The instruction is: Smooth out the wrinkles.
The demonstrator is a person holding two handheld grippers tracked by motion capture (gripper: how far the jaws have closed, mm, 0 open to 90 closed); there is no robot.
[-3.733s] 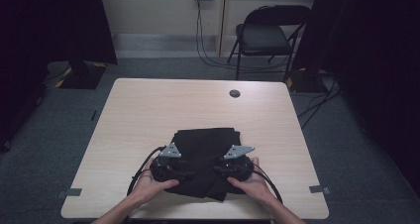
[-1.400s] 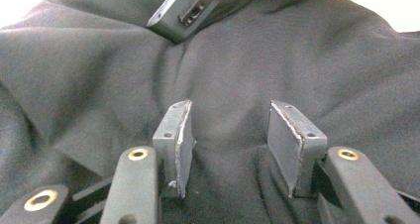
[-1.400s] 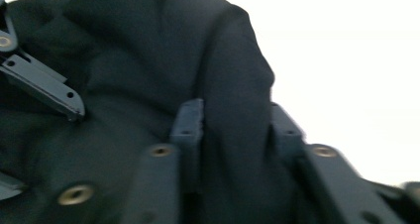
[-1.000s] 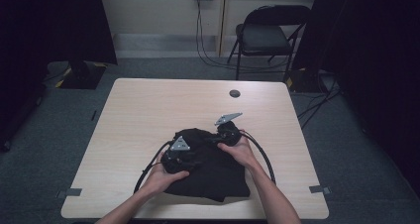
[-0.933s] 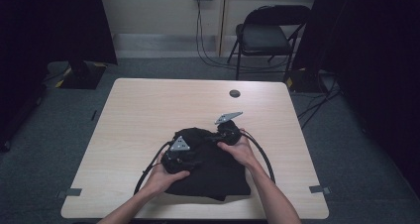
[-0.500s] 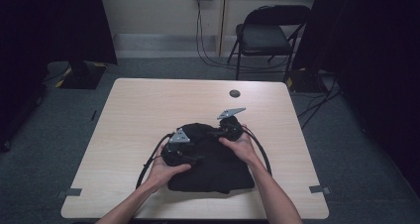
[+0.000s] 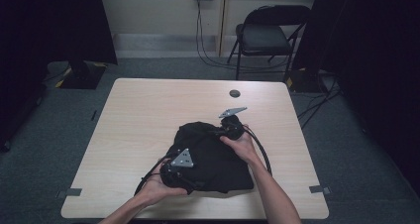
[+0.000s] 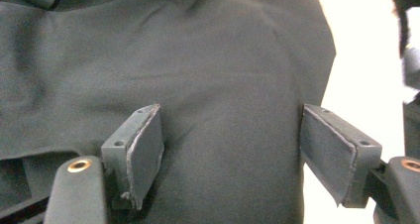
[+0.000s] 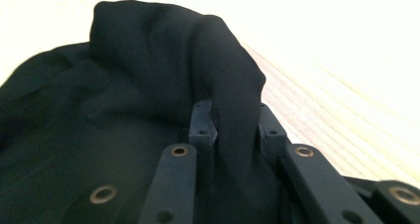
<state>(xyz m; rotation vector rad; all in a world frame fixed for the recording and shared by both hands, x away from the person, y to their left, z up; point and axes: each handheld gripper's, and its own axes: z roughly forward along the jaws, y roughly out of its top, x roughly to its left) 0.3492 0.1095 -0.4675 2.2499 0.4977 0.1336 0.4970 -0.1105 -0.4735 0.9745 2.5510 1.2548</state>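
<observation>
Between the right hand-held gripper (image 9: 233, 130) jaws, black cloth (image 9: 124, 110).

Black two-jaw gripper (image 8: 233, 154), brass-ringed screw holes, grey three-cornered plate.

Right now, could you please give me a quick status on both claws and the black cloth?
Left claw open, jaws just opened, cloth released. Right claw shut on black cloth, fold pinched. Nothing in the way.

The garment (image 7: 210, 152) lies on the table's (image 7: 138, 115) near half, a chair (image 7: 270, 33) beyond.
</observation>
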